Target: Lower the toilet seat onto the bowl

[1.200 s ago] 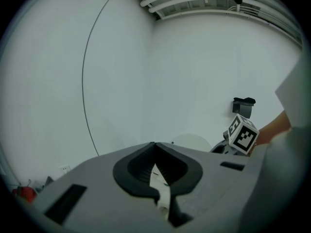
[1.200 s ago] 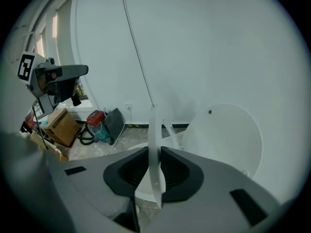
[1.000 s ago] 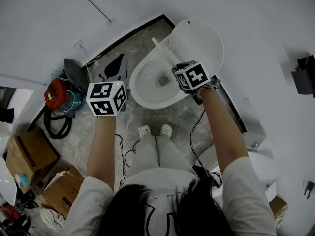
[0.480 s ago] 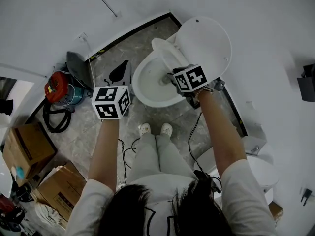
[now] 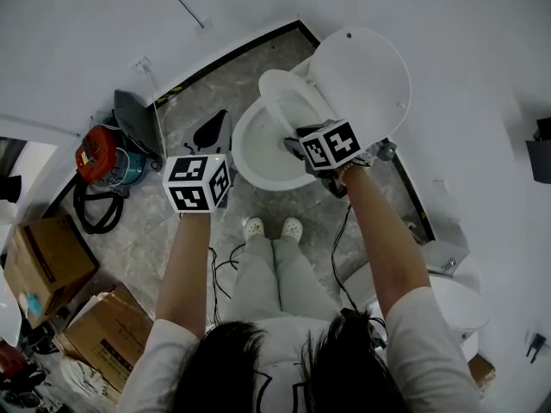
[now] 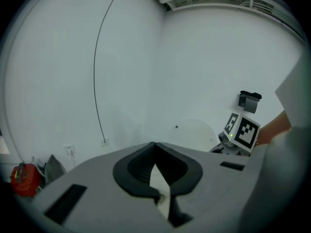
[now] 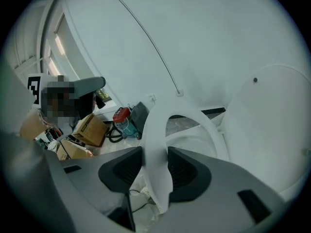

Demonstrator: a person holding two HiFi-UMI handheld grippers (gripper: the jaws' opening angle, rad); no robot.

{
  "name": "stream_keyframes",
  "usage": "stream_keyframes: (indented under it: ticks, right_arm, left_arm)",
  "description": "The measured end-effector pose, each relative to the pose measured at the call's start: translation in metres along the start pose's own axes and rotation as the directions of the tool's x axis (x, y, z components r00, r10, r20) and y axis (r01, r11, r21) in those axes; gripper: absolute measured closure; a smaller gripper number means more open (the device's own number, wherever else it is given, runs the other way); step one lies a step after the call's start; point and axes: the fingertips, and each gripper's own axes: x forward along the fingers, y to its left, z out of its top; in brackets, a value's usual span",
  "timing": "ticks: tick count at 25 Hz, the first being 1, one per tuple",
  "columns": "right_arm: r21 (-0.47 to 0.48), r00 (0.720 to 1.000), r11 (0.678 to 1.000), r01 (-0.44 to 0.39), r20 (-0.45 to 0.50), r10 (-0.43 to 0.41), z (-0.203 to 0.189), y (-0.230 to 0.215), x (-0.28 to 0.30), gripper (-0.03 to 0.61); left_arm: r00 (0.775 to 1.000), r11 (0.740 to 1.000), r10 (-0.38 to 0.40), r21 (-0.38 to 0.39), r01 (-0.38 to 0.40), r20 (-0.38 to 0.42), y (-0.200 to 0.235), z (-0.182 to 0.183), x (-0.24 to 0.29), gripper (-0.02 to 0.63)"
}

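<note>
- White-walled bathroom with a stone-tiled floor [image 5: 327, 205]; the toilet bowl [image 5: 250, 157] stands below the raised lid [image 5: 366, 76].
- The toilet seat [image 5: 277, 84] is hinged at the back by the lid. It stands tilted, apart from the lid and not yet on the bowl.
- The right gripper [image 5: 300, 144] is at the seat's free front edge. In the right gripper view the white rim runs up between its jaws, which have just been opening. The pads now look loose beside the rim rather than biting it (a judgement, since hardly any gap shows).
- The rest of the seat's path is down onto the bowl, swinging about the hinge line. That hinge lies away from the right gripper, toward the lid.
- The left gripper [image 6: 154, 143] has its tips pressed together on nothing. It hangs well left of the bowl, so the right one is much the nearer.
- A second ago the seat stood nearer upright, close to the lid. It has since leaned out over the bowl, and both grippers have sunk lower.
</note>
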Motion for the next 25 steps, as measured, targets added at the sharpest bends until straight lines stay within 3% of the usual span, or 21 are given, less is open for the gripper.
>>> stream_keyframes:
  ticks: [25]
  right_arm:
    - [-0.064, 0.986, 0.991, -0.115, -0.129, 0.107, -0.037, 0.039, 0.083, 0.368]
  left_arm:
    - [0.996, 0.994, 0.058, -0.086, -0.063, -0.066, 0.037, -0.073, 0.024, 0.604]
